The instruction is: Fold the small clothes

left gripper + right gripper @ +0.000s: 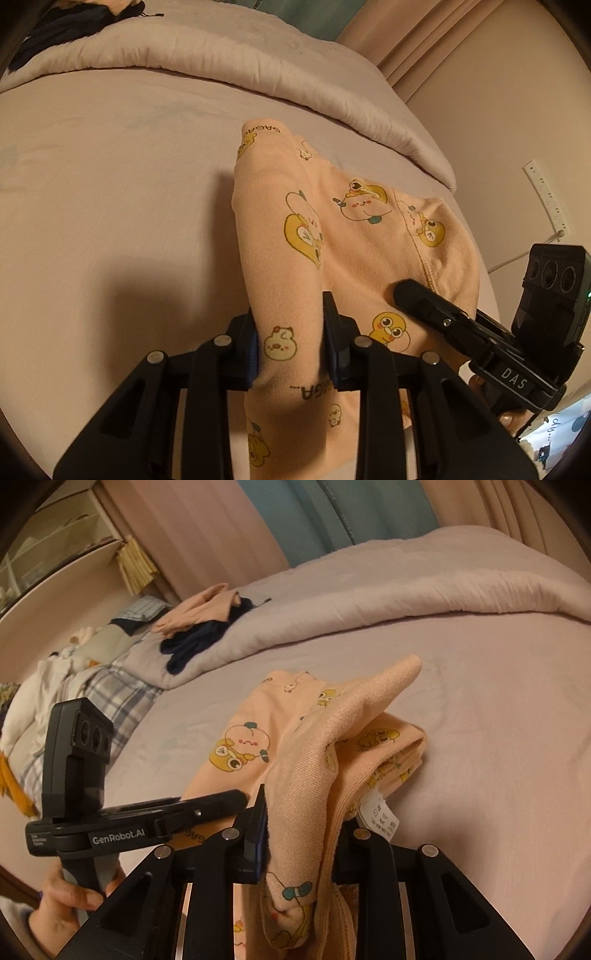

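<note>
Pinkish bedsheet (110,184) covers the bed, with a rolled quilt (221,70) along its far edge. Near the bed's middle lies a peach cartoon-print garment (354,236). Left gripper (291,350) has its jaws clamped narrow on a raised fold of it; right gripper (299,827) likewise pinches bunched cloth beside the care label (380,814).

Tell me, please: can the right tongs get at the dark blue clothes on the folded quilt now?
Probably not yet. The right tongs are shut on the peach garment, and the dark blue clothes lie apart, far across the bed.
</note>
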Demonstrator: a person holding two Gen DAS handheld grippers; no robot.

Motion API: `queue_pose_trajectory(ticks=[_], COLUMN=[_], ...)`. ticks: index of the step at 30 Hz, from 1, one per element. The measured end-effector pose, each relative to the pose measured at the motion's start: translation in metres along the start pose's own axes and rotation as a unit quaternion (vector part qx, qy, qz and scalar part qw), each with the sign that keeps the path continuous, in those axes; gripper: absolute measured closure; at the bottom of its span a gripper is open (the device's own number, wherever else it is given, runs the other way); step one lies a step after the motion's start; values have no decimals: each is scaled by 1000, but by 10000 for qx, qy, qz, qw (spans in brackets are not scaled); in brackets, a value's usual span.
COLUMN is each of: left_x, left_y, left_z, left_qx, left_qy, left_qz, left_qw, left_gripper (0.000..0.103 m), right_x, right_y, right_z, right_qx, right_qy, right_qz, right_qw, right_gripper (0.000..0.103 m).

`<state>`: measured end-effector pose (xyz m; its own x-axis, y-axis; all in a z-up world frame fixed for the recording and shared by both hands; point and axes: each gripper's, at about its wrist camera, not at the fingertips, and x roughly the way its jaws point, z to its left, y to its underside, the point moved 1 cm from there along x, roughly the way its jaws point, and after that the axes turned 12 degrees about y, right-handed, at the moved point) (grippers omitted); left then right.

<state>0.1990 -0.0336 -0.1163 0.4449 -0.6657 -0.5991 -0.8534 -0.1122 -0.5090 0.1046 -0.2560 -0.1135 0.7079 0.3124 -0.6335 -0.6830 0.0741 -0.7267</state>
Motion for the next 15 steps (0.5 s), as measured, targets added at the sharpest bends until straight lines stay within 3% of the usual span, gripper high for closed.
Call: queue_pose_trajectory(ticks=[9, 15], left_x=[-2, -28], left_y=[4, 20], left_z=[-3, -11], left_qx=[271, 355], left_qy=[-166, -135], left_qz=[-211, -452], left_qw=[9993, 9983], left_gripper=[75, 75], right_x=[-33, -53], right_y=[25, 29], right_z=[32, 52], right_qx=[-322, -549], right_qy=[-125, -179], right_qz=[-173, -396], right_qw=[9993, 9975], right_gripper=[76, 76])
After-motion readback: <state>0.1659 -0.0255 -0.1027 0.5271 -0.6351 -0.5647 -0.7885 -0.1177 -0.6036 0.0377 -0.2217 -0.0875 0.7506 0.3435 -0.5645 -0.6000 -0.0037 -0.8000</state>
